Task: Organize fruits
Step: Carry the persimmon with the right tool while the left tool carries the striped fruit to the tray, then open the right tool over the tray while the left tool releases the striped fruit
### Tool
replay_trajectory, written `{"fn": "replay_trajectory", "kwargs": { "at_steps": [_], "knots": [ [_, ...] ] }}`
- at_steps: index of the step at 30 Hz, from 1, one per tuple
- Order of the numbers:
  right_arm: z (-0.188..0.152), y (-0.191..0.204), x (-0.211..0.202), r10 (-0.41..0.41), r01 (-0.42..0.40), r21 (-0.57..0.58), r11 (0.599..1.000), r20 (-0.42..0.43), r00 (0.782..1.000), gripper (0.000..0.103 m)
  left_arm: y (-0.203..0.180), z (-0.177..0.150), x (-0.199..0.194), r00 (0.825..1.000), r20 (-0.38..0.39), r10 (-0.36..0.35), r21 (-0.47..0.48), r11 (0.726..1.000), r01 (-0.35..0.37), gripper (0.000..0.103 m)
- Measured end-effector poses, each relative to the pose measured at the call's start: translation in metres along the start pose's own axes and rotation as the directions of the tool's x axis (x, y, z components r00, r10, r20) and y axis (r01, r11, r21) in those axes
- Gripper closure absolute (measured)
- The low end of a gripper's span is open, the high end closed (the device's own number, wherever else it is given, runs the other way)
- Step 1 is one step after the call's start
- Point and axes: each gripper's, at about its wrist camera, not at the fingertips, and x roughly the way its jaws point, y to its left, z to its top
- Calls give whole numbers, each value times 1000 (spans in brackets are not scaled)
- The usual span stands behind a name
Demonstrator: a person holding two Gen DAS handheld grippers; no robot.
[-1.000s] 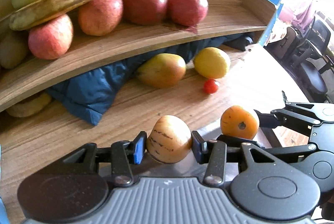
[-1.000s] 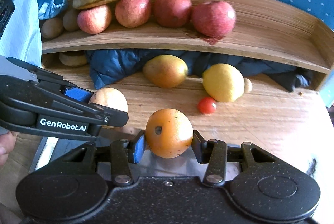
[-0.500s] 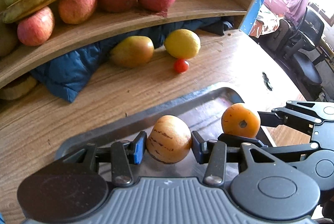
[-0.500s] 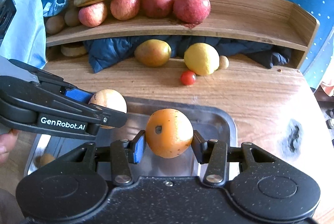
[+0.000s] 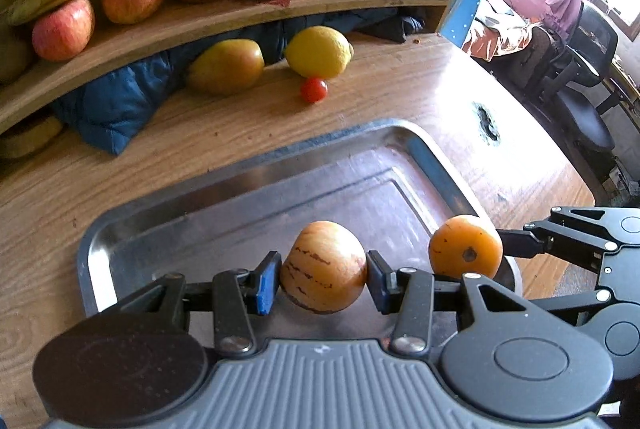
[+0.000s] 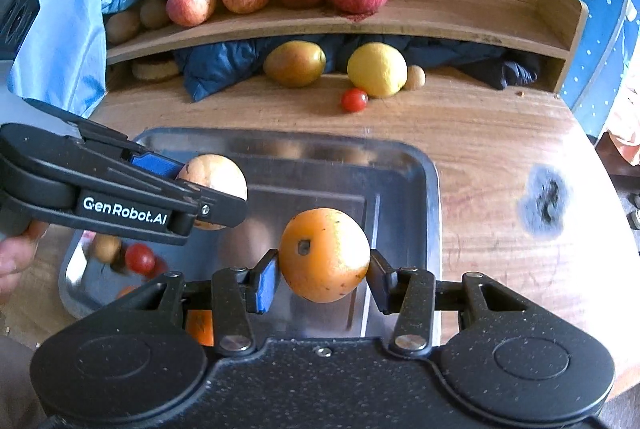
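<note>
The left gripper (image 5: 323,276) is closed, its two blue-padded fingers (image 5: 266,283) pressing the sides of a striped fruit (image 5: 323,267) held level between them. The right gripper (image 6: 322,279) is likewise clamped on an orange fruit (image 6: 324,255). The two grippers sit side by side, near each other, both pointing forward. A bare hand (image 6: 14,259) grips the left handle.

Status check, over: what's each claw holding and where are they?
Left claw shut on striped pale melon. Right claw shut on orange persimmon. Both above steel tray. Cherry tomato already in tray.
</note>
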Motion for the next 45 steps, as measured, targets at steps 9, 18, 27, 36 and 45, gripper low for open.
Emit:
{"fn": "replay_trajectory", "kwargs": {
  "at_steps": [9, 18, 27, 36, 45],
  "knots": [
    [-21, 1, -9, 15, -16, -10, 1000, -26, 1000, 55, -1, -14, -5, 999, -11, 35, -33, 999, -35, 54],
    [-28, 8, -9, 46, -48, -37, 998, -48, 998, 55, 1, -24, -7, 998, -25, 61, -60, 996, -62, 54],
    [-32, 12, -11, 58, -61, -48, 997, -57, 997, 55, -2, -30, -8, 997, -21, 75, -66, 995, -77, 53],
    [-33, 12, -15, 61, -64, -61, 996, -52, 997, 55, -6, -38, -14, 996, -16, 89, -75, 993, -90, 53],
    [-35, 13, -22, 72, -75, -80, 994, -41, 997, 46, -10, -48, -28, 994, 12, 106, -112, 988, -104, 50]
  ]
}}
